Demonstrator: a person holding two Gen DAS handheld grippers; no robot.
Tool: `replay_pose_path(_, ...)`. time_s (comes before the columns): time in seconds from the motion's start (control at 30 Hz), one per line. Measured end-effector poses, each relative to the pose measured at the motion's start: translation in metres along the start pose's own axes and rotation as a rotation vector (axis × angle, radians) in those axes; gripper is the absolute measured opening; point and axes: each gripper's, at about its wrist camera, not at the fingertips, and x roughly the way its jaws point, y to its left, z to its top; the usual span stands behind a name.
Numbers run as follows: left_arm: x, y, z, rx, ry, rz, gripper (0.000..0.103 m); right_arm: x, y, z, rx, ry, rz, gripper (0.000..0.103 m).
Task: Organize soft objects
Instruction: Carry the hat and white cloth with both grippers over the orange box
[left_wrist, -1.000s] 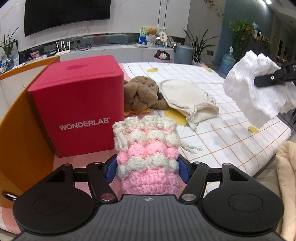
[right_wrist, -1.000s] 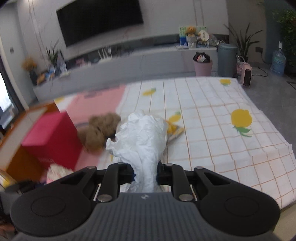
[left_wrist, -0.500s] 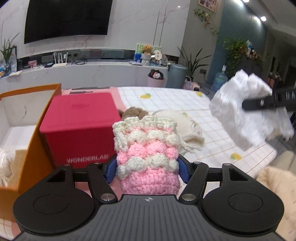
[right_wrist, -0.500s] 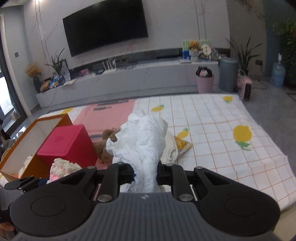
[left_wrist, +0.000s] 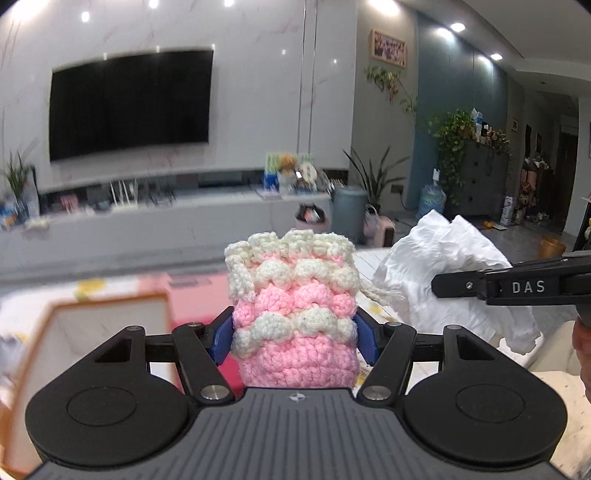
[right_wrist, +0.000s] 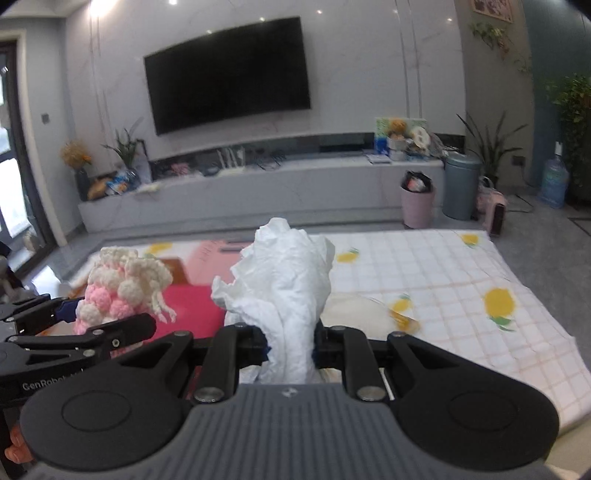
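Left tongs (left_wrist: 293, 334) clamp the crocheted pouch (left_wrist: 293, 310), right tongs (right_wrist: 290, 345) the white cloth (right_wrist: 284, 291), above the mat (right_wrist: 461, 280).

Wall-mounted television (right_wrist: 227, 72), grey bin (right_wrist: 461, 186) beside pink bin (right_wrist: 417, 205).

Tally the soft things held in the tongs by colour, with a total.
Pink and cream: 1, the crochet pouch in the left tongs.
White: 1, the crumpled cloth in the right tongs.
Total: 2.
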Motion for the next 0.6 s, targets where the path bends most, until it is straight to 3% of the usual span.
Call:
replay_pose_path(0.3, -0.047, 0.054, -0.001, 0.009, -0.065, 0.134, 0.074, -0.016, 0.096, 0.029, -0.040, -0.102, 0.128, 0.018)
replay_pose_path(0.47, -0.046, 0.095, -0.021, -0.074, -0.033, 0.179, 0.074, -0.002, 0.151, 0.034, -0.102, -0.101, 0.193, 0.018)
replay_pose_path(0.6, -0.036, 0.121, -0.031, -0.127, 0.047, 0.212, 0.074, 0.019, 0.184, 0.031, -0.110, -0.079, 0.244, 0.018)
